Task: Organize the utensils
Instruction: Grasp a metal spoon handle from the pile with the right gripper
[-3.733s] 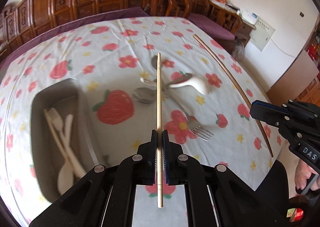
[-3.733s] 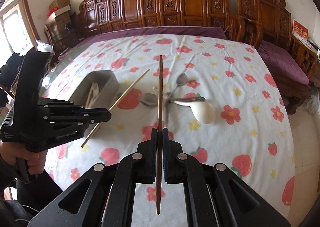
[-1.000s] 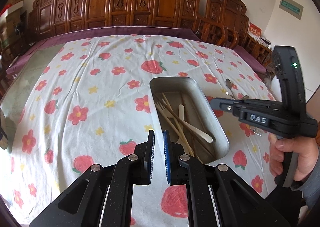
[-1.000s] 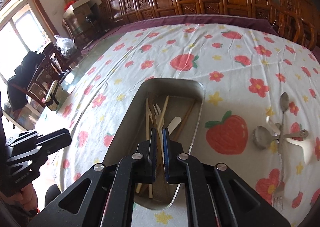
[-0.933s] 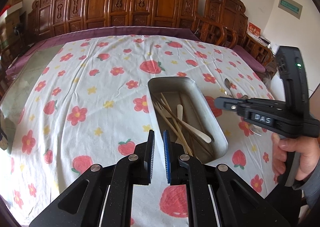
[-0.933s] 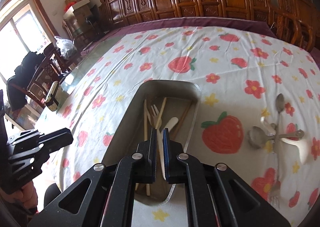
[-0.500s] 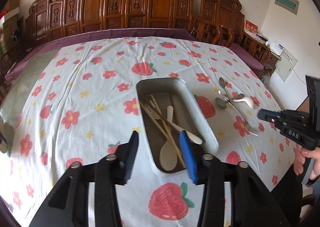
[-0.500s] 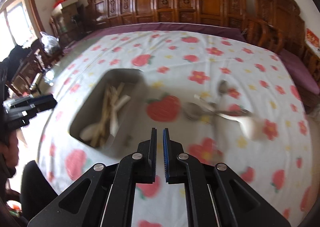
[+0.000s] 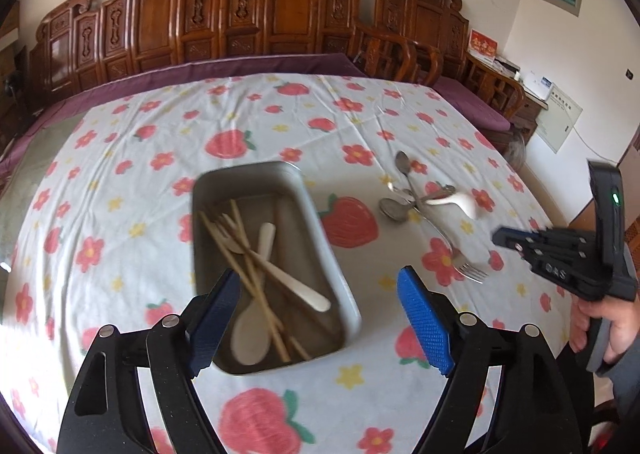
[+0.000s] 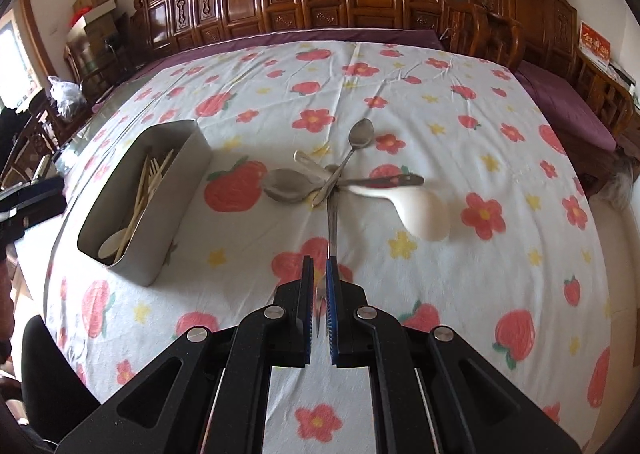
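Grey metal tray (image 9: 320, 230) holds wooden chopsticks (image 9: 252, 278) and pale spoons. Left gripper (image 9: 320, 318) gapes wide above its near end. Right gripper (image 10: 319, 298) nearly closed, apparently around fork (image 10: 331, 222), blurred; spoon pile (image 10: 340, 178) lies right of tray.

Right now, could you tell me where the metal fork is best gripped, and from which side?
Probably the bare stretch of the fork handle behind the tines, from the near side, jaws across it. Its far end is tangled among the spoons; the tine end lies free, pointing at the right gripper.
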`<state>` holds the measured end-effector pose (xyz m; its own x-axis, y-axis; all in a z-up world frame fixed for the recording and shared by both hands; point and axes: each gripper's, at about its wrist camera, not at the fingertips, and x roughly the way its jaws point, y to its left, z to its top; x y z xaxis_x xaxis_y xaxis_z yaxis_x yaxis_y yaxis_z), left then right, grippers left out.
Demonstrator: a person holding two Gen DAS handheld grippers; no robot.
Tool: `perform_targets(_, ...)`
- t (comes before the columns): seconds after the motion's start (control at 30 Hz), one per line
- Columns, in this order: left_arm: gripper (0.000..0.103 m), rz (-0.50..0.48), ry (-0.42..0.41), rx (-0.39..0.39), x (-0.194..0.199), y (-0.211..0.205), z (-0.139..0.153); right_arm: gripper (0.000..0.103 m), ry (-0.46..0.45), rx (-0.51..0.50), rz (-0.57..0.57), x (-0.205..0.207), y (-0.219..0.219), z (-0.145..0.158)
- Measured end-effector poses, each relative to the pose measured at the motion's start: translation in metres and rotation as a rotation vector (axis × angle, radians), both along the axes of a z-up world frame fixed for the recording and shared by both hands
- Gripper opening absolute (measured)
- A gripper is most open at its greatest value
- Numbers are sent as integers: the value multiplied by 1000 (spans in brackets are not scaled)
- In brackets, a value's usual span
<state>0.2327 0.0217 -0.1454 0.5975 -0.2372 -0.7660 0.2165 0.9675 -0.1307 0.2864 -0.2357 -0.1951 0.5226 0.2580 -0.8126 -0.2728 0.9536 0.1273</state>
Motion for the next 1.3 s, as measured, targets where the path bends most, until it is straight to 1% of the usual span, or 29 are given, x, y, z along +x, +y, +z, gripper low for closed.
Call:
perform_targets(0.03, 77, -6, 6, 0, 1, -5, -2, 18, -1, 1, 1, 5, 1, 0)
perform_targets(0.2, 77, -28, 14, 2, 8, -25, -7, 19, 12, 11, 22, 42, 7, -6)
perform_targets(0.27, 77, -36, 10, 9, 11, -30, -7, 19, 23, 10, 27, 63, 8, -10)
perform_targets(0.4, 77, -47, 5, 19, 19, -39, -6, 19, 70, 41, -6, 102, 3, -24)
perform_targets(0.6, 77, -37, 16, 18, 29, -39, -10, 19, 126, 27, -40, 146, 6, -48)
perform_targets(0.77, 77, -30, 26, 19, 35, -35, -15, 20, 141, 7, -43, 162, 15, -58)
perform_targets(0.8, 77, -28, 26, 20, 35, -34, -15, 24, 141, -15, -43, 165, 18, -60)
perform_targets(0.83, 77, -28, 26, 19, 35, -33, -16, 24, 138, -35, -43, 167, 20, -61)
perform_targets(0.9, 77, -27, 25, 18, 36, -32, -16, 25, 147, -74, -45, 171, 23, -65)
perform_targets(1.0, 77, -24, 25, 8, 35, -30, -15, 25, 129, -90, -54, 170, 24, -67)
perform_targets(1.07, 77, -26, 24, 5, 35, -30, -14, 24, 124, -137, -51, 169, 30, -68)
perform_targets(1.1, 77, -27, 24, 4, 35, -31, -15, 23, 137, -142, -64, 170, 32, -68)
perform_targets(1.17, 77, -29, 22, 1, 35, -32, -14, 14, 165, -140, -91, 172, 31, -68)
perform_targets(1.2, 77, -28, 22, -1, 34, -32, -14, 8, 171, -148, -94, 172, 33, -68)
perform_targets(1.23, 77, -28, 22, -4, 34, -32, -13, 5, 179, -155, -92, 172, 34, -68)
perform_targets(1.3, 77, -31, 22, -4, 35, -34, -14, 4, 192, -159, -86, 172, 34, -68)
